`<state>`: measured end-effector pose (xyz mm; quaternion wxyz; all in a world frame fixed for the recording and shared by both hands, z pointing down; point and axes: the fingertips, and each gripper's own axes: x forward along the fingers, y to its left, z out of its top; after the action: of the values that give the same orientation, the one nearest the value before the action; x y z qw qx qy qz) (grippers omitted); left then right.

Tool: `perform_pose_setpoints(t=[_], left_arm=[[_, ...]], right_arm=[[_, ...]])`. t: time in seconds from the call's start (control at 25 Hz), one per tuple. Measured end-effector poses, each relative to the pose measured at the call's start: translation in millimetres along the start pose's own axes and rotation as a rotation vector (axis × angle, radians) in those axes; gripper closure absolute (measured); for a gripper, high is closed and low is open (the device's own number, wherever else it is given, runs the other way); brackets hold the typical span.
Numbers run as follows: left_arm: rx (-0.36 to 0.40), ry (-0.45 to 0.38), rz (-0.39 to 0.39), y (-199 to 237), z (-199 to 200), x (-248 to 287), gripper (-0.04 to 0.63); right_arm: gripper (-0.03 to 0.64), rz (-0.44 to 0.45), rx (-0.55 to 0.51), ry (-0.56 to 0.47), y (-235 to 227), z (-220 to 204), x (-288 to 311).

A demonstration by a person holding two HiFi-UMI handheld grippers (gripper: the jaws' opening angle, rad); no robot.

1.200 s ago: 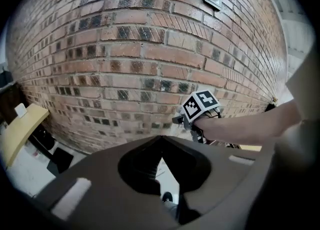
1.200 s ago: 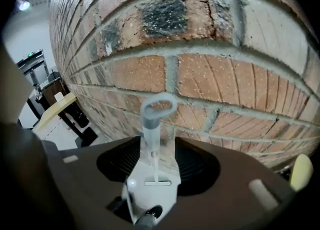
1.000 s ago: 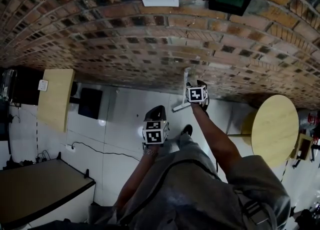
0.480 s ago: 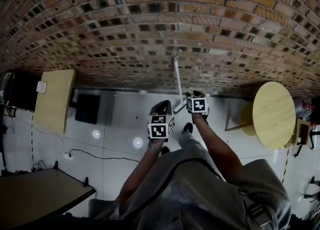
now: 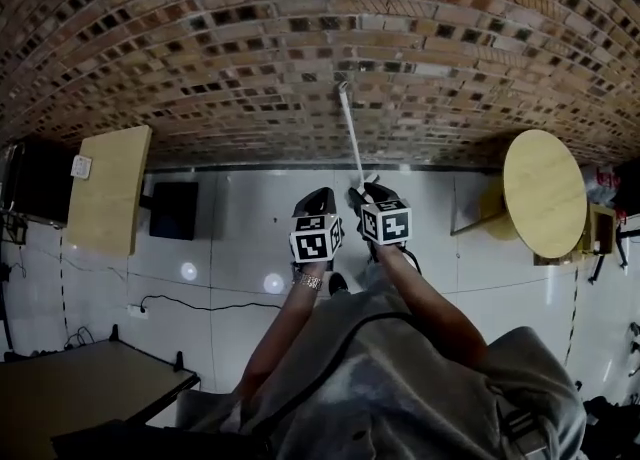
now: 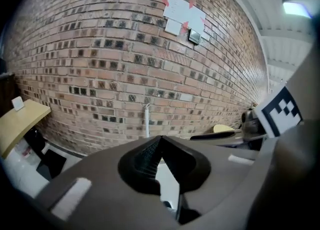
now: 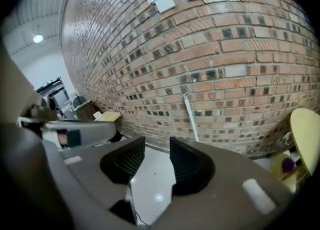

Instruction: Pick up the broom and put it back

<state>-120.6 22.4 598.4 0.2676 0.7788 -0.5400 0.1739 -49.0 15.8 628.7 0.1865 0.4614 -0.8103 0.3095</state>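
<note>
The broom's white handle (image 5: 350, 133) leans on the brick wall (image 5: 250, 48), its lower end just beyond my right gripper (image 5: 365, 195). In the right gripper view the handle (image 7: 191, 119) stands past the jaws. The right gripper (image 7: 157, 146) is closing, its jaws still apart with only floor between them. My left gripper (image 5: 322, 198) hangs beside it over the white floor. Its jaws (image 6: 160, 141) meet at the tips and hold nothing. The handle (image 6: 147, 121) shows ahead of it against the wall.
A round wooden table (image 5: 545, 193) stands to the right by the wall and a rectangular wooden one (image 5: 108, 188) to the left. A black box (image 5: 175, 210) sits on the tiles, a cable (image 5: 200, 303) trails across them, and a dark table (image 5: 80, 388) fills the lower left.
Both grippers have drawn back from the wall and come closer together. The right gripper has come away from the broom handle, which now leans on the bricks.
</note>
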Motion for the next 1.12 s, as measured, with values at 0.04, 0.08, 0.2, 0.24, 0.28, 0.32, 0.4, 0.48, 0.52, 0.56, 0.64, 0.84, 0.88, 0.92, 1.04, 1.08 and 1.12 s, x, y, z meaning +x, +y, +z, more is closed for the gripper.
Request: perform_pose_setpoints(t=[0.04,0.08,0.2,0.24,0.28,0.32,0.4,0.48,0.52,0.56,0.64,0.84,0.88,0.92,1.04,1.08,1.12], left_arm=[[0.005,-0.004,-0.008,-5,2,0,0.598],[0.012,-0.008,-0.015,-11,4,1,0.598],[0.032,-0.02,-0.021,-25,13,6,0.598],[0.037,-0.026,-0.024,-29,18,8,0.598],[0.04,-0.032,-0.027,-34,23,9,0.598],[0.041,-0.038,-0.032,-40,26,10,0.597],[0.041,-0.044,-0.038,-50,27,12,0.598],[0.046,-0.036,-0.042,-57,24,15,0.598],[0.051,-0.031,-0.043,-60,22,15,0.598],[0.055,-0.028,-0.043,-63,21,15,0.598],[0.059,-0.027,-0.039,-66,20,15,0.598],[0.061,-0.025,-0.025,-69,18,12,0.598],[0.062,-0.023,-0.024,-70,17,12,0.598],[0.062,-0.022,-0.023,-71,16,11,0.598],[0.065,-0.024,-0.024,-74,16,11,0.598],[0.066,-0.025,-0.026,-75,16,11,0.598],[0.069,-0.025,-0.028,-76,16,11,0.598]], right_arm=[[0.469,0.012,-0.01,-0.007,7,6,-8],[0.468,0.02,-0.023,-0.012,12,10,-15],[0.468,0.022,-0.068,-0.015,18,16,-27],[0.468,0.022,-0.075,-0.014,17,17,-30],[0.468,0.022,-0.077,-0.012,16,18,-32],[0.468,0.022,-0.078,-0.013,14,19,-35],[0.477,0.019,-0.083,-0.021,8,21,-42],[0.477,0.018,-0.078,-0.029,1,23,-47],[0.477,0.016,-0.072,-0.033,-3,23,-50],[0.477,0.013,-0.065,-0.035,-6,22,-53],[0.477,0.01,-0.048,-0.036,-13,20,-56],[0.477,0.018,-0.041,-0.034,-15,17,-61],[0.477,0.019,-0.042,-0.032,-15,16,-62],[0.477,0.019,-0.043,-0.029,-14,14,-63],[0.477,0.018,-0.046,-0.025,-15,12,-65],[0.477,0.018,-0.045,-0.024,-15,11,-66],[0.477,0.018,-0.043,-0.024,-16,11,-67]])
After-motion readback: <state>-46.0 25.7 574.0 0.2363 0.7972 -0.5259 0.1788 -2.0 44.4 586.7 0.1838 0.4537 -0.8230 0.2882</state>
